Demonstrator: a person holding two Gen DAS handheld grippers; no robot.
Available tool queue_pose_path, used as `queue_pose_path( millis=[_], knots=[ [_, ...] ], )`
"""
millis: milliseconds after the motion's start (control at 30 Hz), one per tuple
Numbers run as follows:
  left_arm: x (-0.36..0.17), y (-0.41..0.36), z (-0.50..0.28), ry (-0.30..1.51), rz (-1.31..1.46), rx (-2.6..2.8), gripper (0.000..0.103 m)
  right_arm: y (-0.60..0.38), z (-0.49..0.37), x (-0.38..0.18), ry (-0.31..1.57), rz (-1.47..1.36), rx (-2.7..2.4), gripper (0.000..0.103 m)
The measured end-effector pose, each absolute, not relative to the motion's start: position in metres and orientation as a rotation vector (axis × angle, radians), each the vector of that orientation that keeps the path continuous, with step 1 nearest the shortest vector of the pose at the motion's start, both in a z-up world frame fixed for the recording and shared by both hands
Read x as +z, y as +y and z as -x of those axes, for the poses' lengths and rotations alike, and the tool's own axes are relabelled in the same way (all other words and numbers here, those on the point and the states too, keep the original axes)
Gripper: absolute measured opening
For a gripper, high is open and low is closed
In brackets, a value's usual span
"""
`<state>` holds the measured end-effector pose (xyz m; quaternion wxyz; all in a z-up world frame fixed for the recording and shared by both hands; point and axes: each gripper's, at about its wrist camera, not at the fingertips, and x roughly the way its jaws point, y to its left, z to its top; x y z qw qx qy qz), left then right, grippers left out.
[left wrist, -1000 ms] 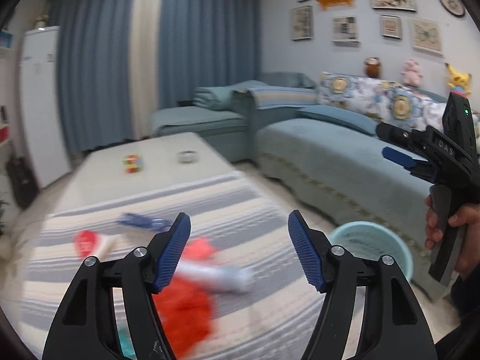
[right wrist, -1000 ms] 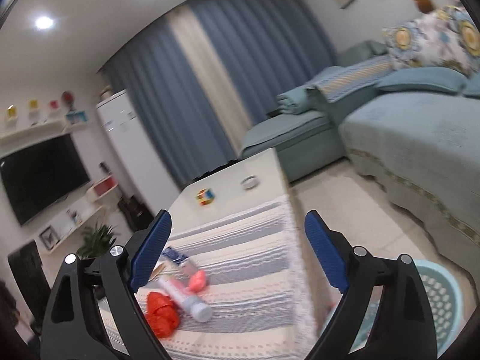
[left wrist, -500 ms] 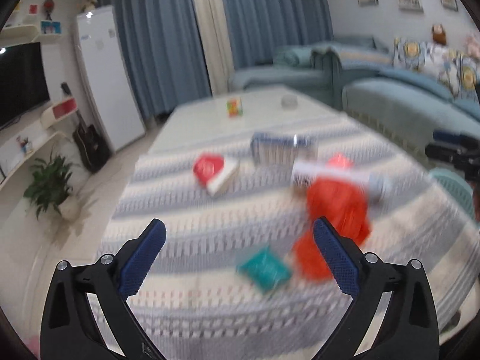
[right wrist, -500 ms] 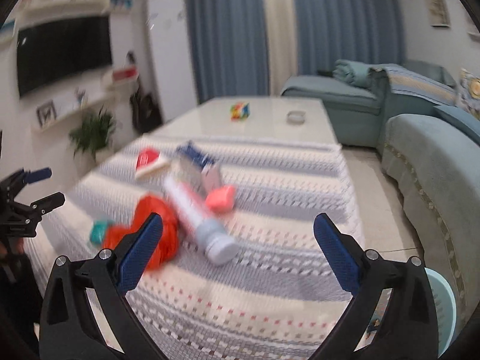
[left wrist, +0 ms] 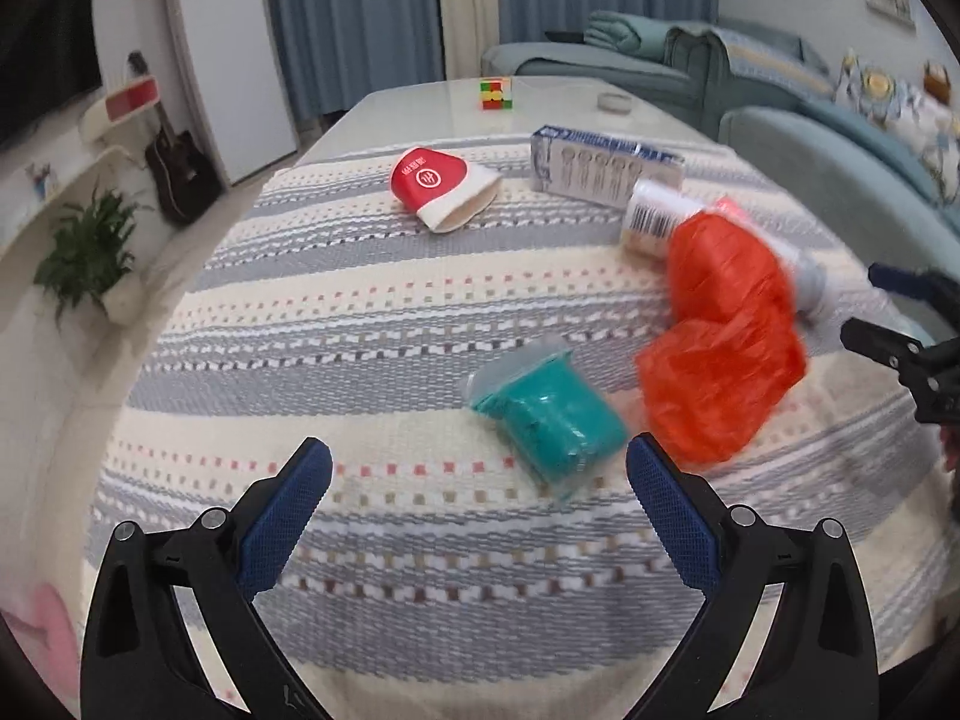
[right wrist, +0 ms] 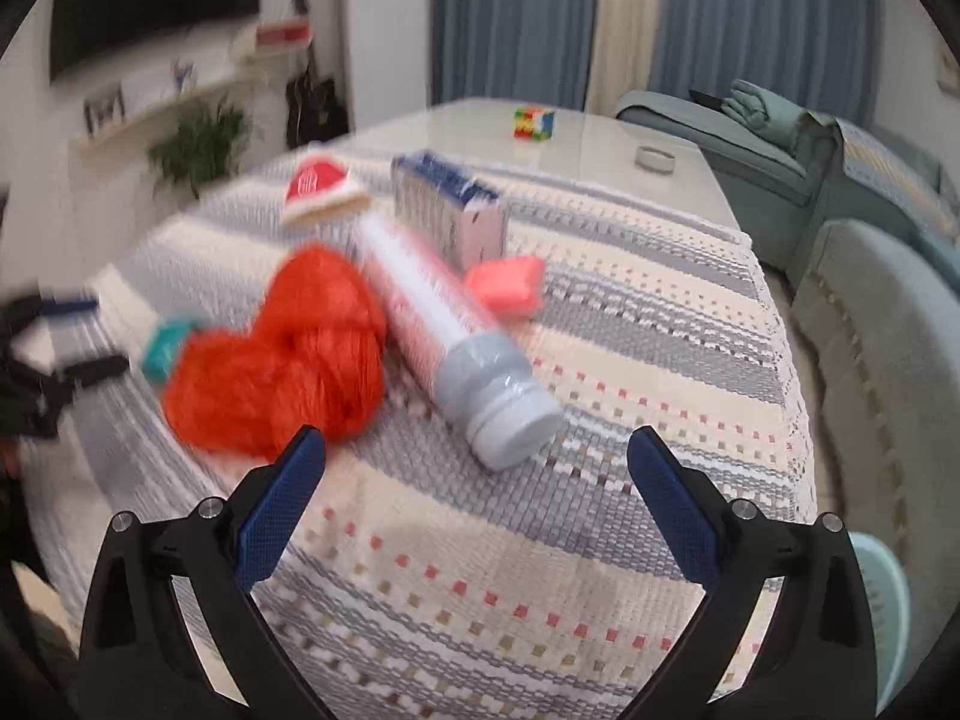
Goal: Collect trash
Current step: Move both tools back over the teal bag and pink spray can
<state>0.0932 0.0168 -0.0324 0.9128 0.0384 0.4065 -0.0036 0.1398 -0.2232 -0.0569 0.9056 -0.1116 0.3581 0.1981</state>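
Trash lies scattered on the striped cloth [left wrist: 372, 324] over the desk [left wrist: 420, 102]: a teal cup [left wrist: 555, 414] on its side just ahead of the left gripper [left wrist: 479, 507], a crumpled orange bag [left wrist: 723, 330] beside it, a red paper cup [left wrist: 441, 183], a blue-and-white carton [left wrist: 603, 165], a long bottle [right wrist: 456, 330] with a pale cap, and a pink wad [right wrist: 507, 285]. Both grippers' fingers have just been opening and stand spread wide with nothing between them; the right gripper [right wrist: 477, 495] hovers near the bottle's cap. A pale blue basket [right wrist: 882, 594] sits off the desk's edge.
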Motion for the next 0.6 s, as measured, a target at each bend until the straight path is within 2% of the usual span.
queue_pose_path(
  millis=[300,600],
  knots=[
    [-0.050,-0.001,-0.102,0.898,-0.105,-0.076,0.096,-0.210,-0.149,-0.081,0.832,0.290,0.433,0.096],
    [-0.066,0.003,-0.110,0.931,-0.041,-0.076,0.097,-0.210,-0.184,-0.091,0.910,0.223,0.389,0.096]
  ],
)
